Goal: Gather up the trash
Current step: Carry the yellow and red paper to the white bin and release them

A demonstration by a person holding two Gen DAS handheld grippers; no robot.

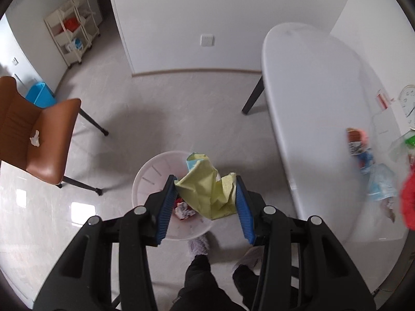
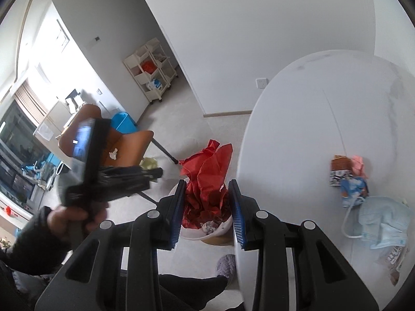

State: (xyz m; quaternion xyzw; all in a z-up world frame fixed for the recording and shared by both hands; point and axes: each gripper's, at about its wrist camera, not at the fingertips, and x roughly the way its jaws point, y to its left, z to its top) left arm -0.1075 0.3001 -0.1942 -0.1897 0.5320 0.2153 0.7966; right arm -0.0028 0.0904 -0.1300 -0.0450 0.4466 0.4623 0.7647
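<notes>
My left gripper [image 1: 206,178] is shut on a crumpled yellow-green paper [image 1: 207,191] and holds it above a white trash bin [image 1: 150,178] on the floor, which holds crumpled trash [image 1: 184,211]. My right gripper [image 2: 207,182] is shut on a crumpled red paper [image 2: 207,178], held above the same bin [image 2: 220,232] beside the table edge. The left gripper [image 2: 114,181] shows in the right wrist view, in a hand. More trash lies on the white table: a brown carton [image 2: 338,169], a blue wrapper [image 2: 352,190] and a face mask [image 2: 384,223].
A brown chair [image 1: 39,134] with a crumpled tissue [image 1: 35,138] on its seat stands left of the bin. The white oval table [image 1: 311,98] is to the right. A cream shelf cart [image 1: 74,27] and a blue bin [image 1: 40,96] stand farther off. My slippered feet [image 1: 198,243] are below.
</notes>
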